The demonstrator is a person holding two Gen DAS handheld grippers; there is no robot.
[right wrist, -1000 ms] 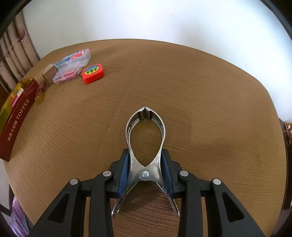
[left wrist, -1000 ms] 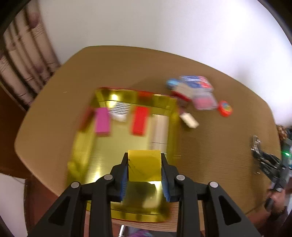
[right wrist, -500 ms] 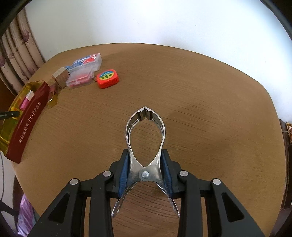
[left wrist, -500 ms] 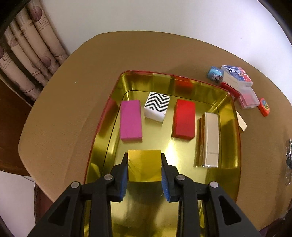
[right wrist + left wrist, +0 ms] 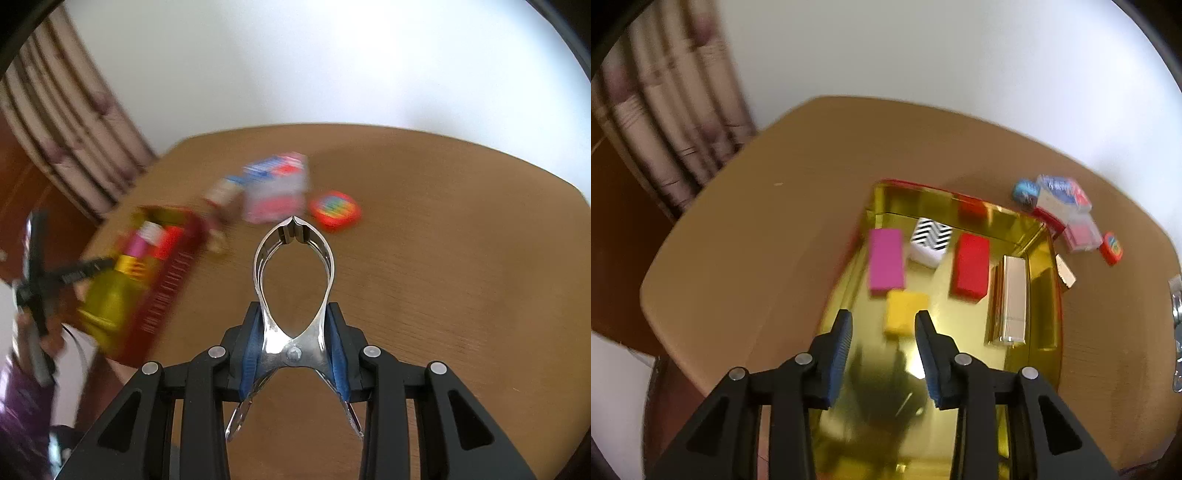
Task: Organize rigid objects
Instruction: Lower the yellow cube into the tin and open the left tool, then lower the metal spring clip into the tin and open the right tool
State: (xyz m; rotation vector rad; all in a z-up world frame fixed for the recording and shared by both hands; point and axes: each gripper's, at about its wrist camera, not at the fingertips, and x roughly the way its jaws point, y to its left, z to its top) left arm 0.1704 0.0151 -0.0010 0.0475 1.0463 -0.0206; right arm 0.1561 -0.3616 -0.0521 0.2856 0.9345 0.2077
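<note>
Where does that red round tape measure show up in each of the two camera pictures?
Left wrist view: red tape measure far right, on the table, beyond the gold tin's right wall.
Right wrist view: tape measure centre, just past the metal clamp's tip.
Shared landmark: the clear plastic boxes beside it.

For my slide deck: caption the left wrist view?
Left tongs opening above a yellow block lying in the gold tin.

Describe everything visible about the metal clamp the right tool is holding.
The metal clamp is shiny, silver-coloured spring steel: two bowed arms forming a loop, meeting at closed toothed tips, joined by a rivet near the handles. The right tool grips it across the pivot area, blue pads on both sides, tips pointing forward above the wooden table.
</note>
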